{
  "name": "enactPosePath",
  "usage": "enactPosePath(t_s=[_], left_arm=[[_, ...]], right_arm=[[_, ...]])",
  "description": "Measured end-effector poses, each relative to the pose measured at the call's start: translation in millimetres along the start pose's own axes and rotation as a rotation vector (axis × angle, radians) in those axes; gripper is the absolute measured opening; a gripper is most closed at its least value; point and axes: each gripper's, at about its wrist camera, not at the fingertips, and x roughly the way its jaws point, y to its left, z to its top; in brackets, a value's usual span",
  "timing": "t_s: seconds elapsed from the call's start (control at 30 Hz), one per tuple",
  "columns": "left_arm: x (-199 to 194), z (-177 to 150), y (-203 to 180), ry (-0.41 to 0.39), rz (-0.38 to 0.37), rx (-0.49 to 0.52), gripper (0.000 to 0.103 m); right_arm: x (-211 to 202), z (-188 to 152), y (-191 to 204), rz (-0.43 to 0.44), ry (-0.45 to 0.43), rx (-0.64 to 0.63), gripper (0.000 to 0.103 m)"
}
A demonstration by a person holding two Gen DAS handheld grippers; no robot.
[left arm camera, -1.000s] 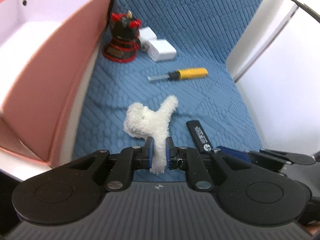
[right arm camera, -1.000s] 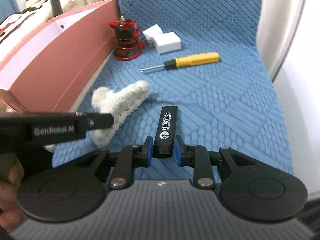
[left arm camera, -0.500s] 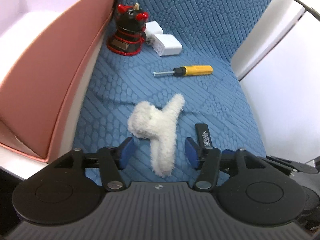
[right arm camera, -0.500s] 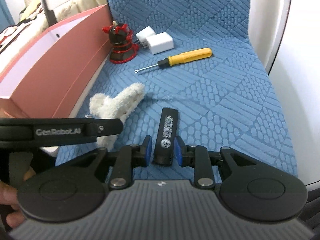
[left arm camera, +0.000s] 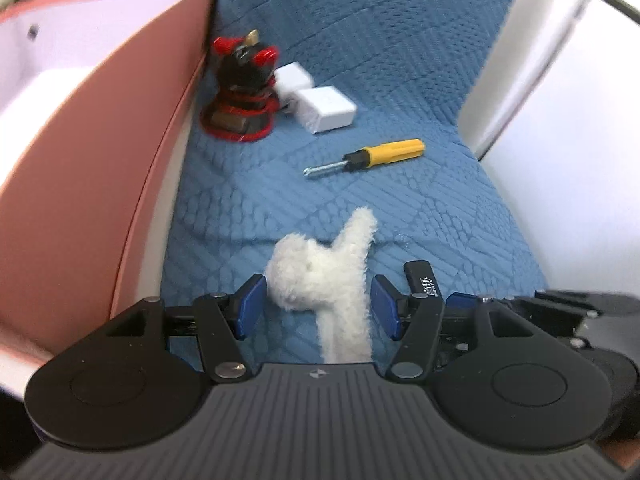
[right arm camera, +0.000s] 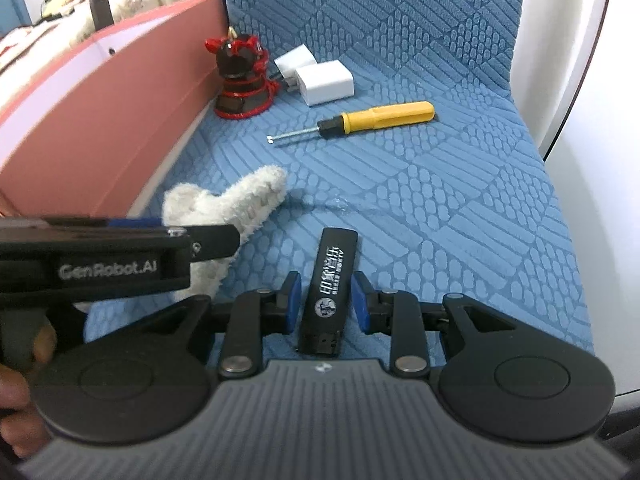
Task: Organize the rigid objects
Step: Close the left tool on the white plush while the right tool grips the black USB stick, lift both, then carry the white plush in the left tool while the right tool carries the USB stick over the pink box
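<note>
A white fluffy piece lies on the blue quilted cover, between the wide-apart pads of my open left gripper, and neither pad touches it. A black lighter with white print lies flat between the pads of my right gripper, which stand slightly off its sides. Further back are a yellow-handled screwdriver, two white chargers and a black and red figurine. The left wrist view also shows the lighter just right of the left gripper.
A pink box with a pale inside stands along the left edge of the cover, its wall next to the figurine. White surfaces border the cover on the right. A hand holds the left gripper's handle at lower left.
The left jaws opened and let go of the white fluffy piece, which now rests on the cover. The right pads eased off the black lighter.
</note>
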Motion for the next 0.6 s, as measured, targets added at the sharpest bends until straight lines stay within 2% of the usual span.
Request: enactPosePath(t_s=[0.1,0.27,0.4,0.5,0.6], left_arm=[[2,1,-2,-0.027,0.019,0.041,0.064],[9,0,0,-0.017,0.013,0.036,0.064],[10,-2,0,-0.028,0.010,0.046,0.054],[9,-1,-2,-0.038,0.014,0.069,0.051],[7,2,1,-0.027,-0.015,0.037,0.051]], right_arm=[[4,0,-1,-0.016,-0.002,-0.010,0.030],[5,0,0,-0.021,-0.009,-0.024,0.028],[3,-1,1,-0.027,-0.011,-0.030,0.028],[3,-2,-1,-0.037,-0.018,-0.019,0.028],[3,-1,-5,-0.046,-0.015,0.006,0.028]])
